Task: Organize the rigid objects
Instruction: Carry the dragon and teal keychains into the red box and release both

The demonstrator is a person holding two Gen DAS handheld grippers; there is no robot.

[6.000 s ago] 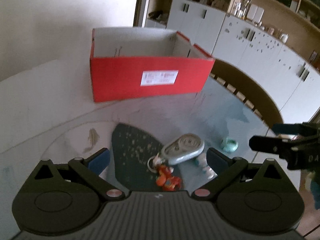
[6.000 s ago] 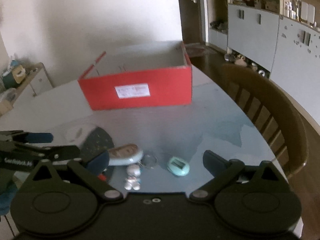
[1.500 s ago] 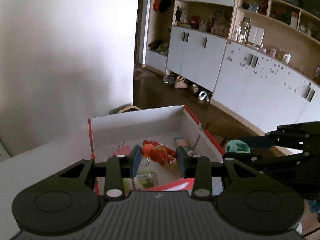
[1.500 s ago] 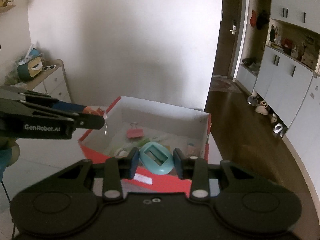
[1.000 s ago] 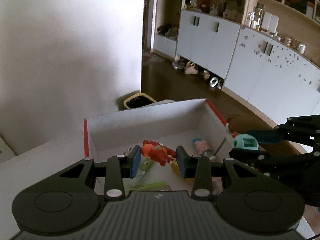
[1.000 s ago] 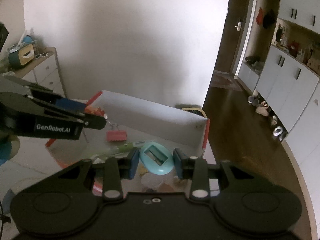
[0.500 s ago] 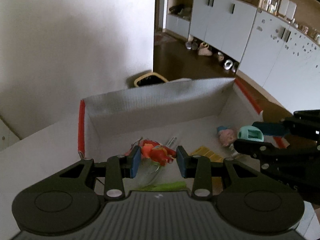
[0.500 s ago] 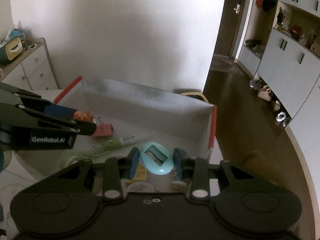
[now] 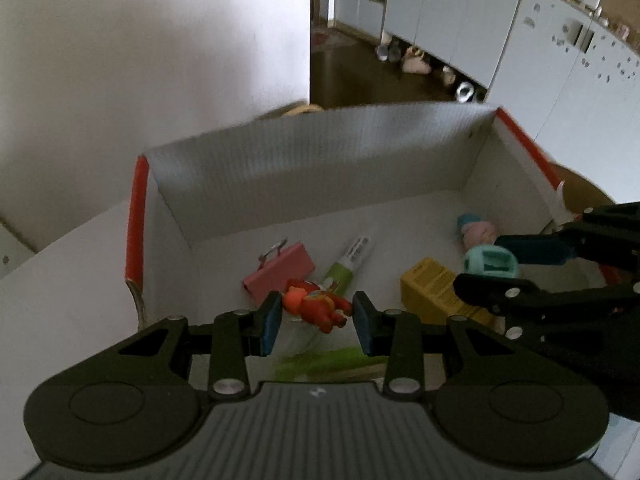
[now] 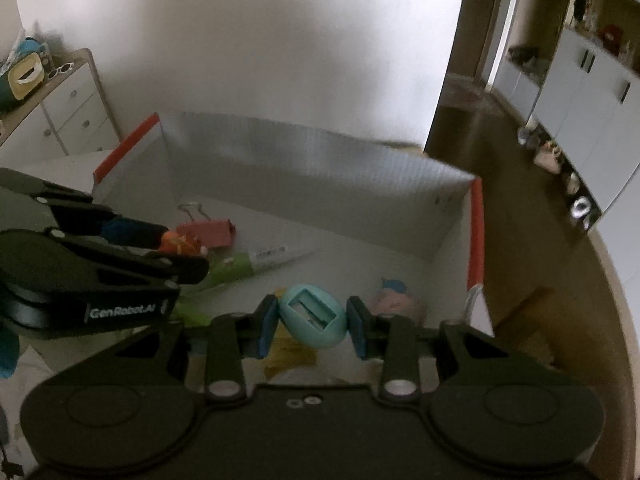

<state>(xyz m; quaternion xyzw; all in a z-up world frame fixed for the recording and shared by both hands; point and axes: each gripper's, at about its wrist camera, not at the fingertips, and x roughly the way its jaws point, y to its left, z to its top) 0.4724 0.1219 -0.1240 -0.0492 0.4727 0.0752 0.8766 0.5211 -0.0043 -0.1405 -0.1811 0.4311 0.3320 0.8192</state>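
My left gripper point(image 9: 316, 316) is shut on a small red and orange toy figure point(image 9: 316, 307) and holds it over the open red box point(image 9: 136, 216), above its near left part. My right gripper point(image 10: 312, 326) is shut on a teal egg-shaped toy point(image 10: 312, 322) with a square window and holds it over the box's right part point(image 10: 476, 236). The right gripper with the teal toy point(image 9: 491, 264) shows at the right of the left wrist view. The left gripper with the red figure point(image 10: 180, 245) shows at the left of the right wrist view.
Inside the box lie a pink binder clip point(image 9: 280, 270), a green and white tube point(image 9: 346, 262), a yellow packet point(image 9: 436, 292) and a small pink and blue figure point(image 9: 476, 232). A white wall stands behind the box. A drawer unit point(image 10: 60, 116) is at the far left.
Both grippers have moved forward and down over the box with their toys still held. The box interior now fills more of both views.
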